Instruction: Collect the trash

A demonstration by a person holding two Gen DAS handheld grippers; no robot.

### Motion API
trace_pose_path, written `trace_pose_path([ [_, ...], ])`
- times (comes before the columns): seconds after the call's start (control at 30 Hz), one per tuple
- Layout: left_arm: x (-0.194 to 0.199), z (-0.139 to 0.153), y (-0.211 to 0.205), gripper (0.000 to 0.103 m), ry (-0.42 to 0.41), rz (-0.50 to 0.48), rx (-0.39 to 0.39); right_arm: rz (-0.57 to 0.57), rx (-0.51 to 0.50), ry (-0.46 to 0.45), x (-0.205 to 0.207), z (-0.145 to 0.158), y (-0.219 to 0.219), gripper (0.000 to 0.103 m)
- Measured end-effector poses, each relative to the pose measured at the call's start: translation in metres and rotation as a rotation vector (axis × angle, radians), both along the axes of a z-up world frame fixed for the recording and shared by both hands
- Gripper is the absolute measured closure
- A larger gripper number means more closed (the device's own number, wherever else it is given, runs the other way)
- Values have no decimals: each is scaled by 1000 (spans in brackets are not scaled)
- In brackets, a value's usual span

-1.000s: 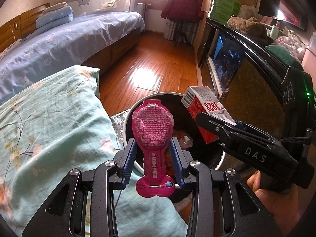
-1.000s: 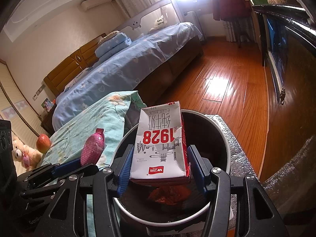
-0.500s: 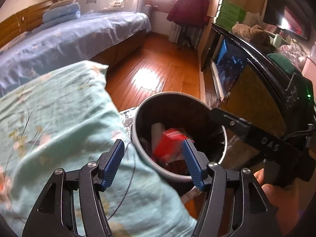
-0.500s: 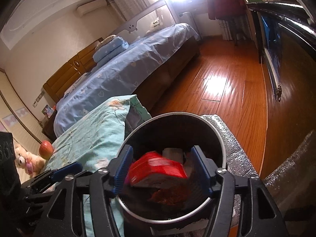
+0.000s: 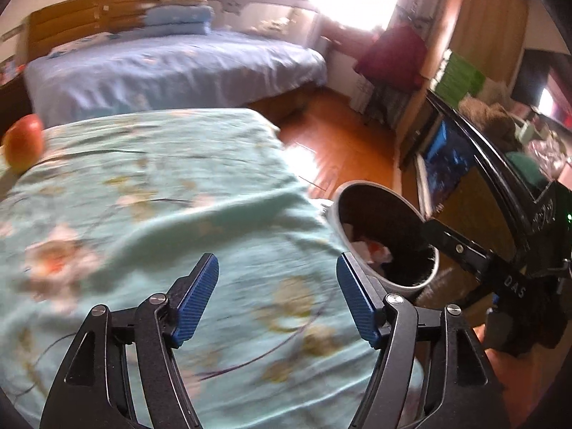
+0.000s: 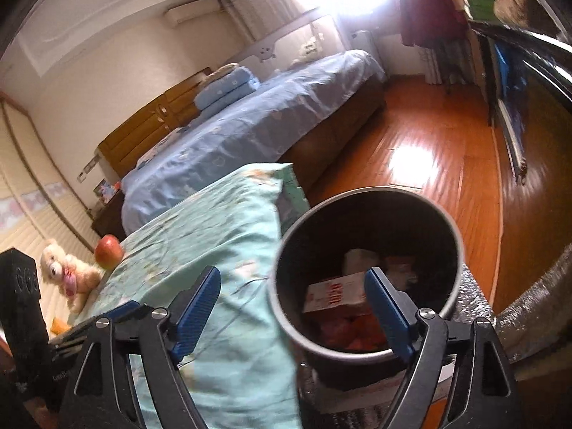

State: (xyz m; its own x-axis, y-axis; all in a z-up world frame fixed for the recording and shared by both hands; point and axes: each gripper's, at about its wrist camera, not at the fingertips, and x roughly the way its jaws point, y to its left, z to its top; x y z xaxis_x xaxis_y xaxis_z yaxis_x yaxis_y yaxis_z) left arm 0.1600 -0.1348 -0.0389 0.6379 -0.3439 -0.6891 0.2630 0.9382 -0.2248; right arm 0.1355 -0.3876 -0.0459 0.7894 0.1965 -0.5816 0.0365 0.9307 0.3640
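A round bin (image 6: 371, 193) with a pale rim and dark inside stands on the floor beside the bed with the green floral cover (image 5: 150, 193). The red and white milk carton (image 6: 336, 293) lies inside it among other trash. My right gripper (image 6: 293, 286) hangs over the bin's near rim, its jaws opening with nothing between them. My left gripper (image 5: 277, 282) is above the floral cover, left of the bin (image 5: 357, 221), its jaws opening and empty. The pink packet is not clearly visible in the bin.
An apple (image 5: 23, 146) rests on the floral cover at far left, also the apple (image 6: 108, 246) near a teddy bear (image 6: 68, 275). A blue-covered bed (image 6: 250, 121) lies beyond. A dark cabinet (image 5: 493, 178) stands right of the bin on the wooden floor (image 6: 429, 157).
Both grippers let go: the pink packet and the milk carton dropped into the bin. The left gripper then swung left over the floral cover, and both jaws widened.
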Motion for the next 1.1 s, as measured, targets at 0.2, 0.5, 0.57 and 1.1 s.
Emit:
trace_pose_path([
  [0.2,-18,3,46,32,-36,95,-12,57,-43,-36,-8,6,44,18],
  [0.5,-44,27,86,31,-116,174,-32,104,-132,-168,-23,41,89,16],
  [0.57,-52,35,93,23,-159,199,-17,102,-151,-207,-28,51,94,7],
  [1.1,-81,43,107,1,-342,330,123,80,-257,-337,-36,56,121,0],
])
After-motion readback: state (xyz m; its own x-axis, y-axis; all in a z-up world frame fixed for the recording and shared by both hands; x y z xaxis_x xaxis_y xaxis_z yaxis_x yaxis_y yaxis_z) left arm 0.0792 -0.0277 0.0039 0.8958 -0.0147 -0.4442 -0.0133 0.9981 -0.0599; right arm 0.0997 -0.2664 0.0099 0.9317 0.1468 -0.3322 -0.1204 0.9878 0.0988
